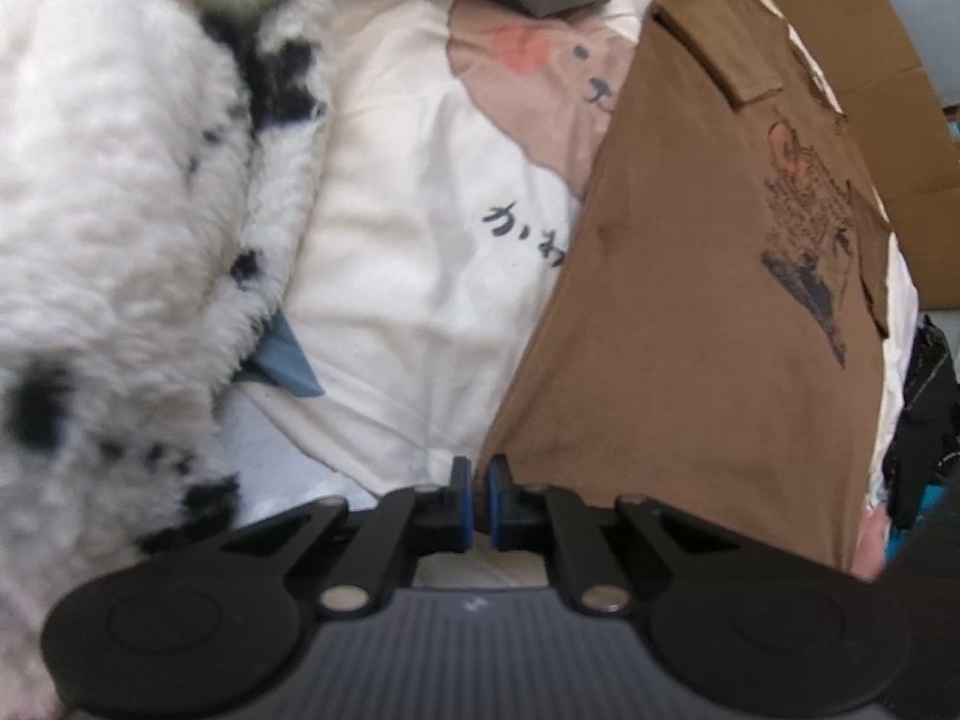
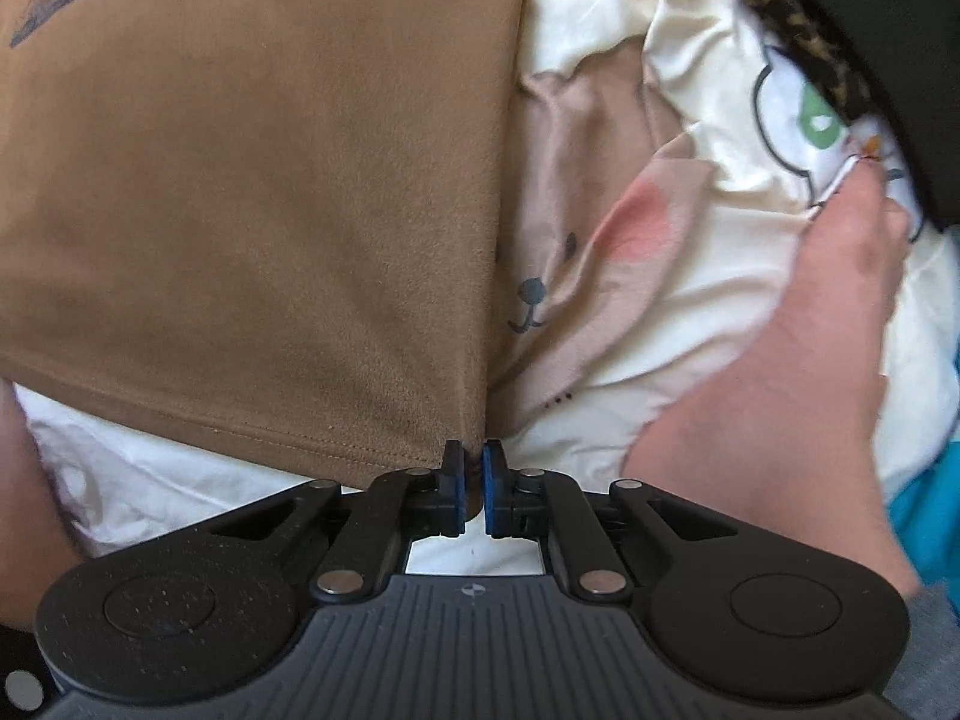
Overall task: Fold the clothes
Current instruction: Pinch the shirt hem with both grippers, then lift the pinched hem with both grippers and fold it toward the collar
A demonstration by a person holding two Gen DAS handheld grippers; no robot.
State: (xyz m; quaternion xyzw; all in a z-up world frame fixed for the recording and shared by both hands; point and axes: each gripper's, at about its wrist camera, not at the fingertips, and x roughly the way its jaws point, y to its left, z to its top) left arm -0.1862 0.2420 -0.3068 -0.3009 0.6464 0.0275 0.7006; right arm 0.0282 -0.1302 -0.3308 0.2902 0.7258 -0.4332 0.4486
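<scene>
A brown T-shirt with a dark print lies spread on a white bedsheet. Its left edge runs taut down to my left gripper, which is shut on the shirt's lower corner. In the right wrist view the same brown T-shirt fills the upper left. Its stitched hem ends between the blue pads of my right gripper, which is shut on that corner with brown cloth showing in the narrow gap.
A fluffy white garment with black spots is heaped at the left, with a blue cloth under it. A cardboard box stands at the far right. A person's bare limb rests on the cartoon-printed sheet.
</scene>
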